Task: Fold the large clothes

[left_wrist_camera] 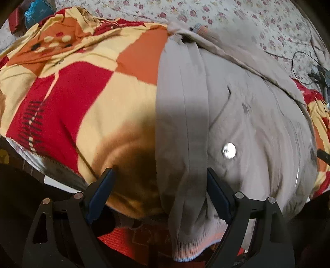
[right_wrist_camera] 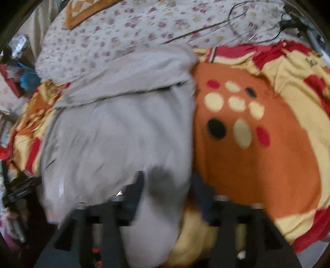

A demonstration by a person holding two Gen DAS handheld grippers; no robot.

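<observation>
Grey jacket point(left_wrist_camera: 237, 115) lies partly folded on a red, orange and cream blanket point(left_wrist_camera: 82, 86) over the flowered bedsheet point(left_wrist_camera: 226, 16). Left gripper point(left_wrist_camera: 160, 179) hangs with jaws wide apart above the jacket's sleeve, gripping nothing. Right gripper point(right_wrist_camera: 168, 183), blurred, has jaws parted over the jacket's edge, pressing nothing.

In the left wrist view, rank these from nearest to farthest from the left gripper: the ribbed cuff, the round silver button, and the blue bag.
From the left gripper:
1. Ribbed cuff, hanging low between the fingers.
2. Silver button, up and right on the grey garment.
3. Blue bag, far top left, beyond the patterned blanket.
</observation>
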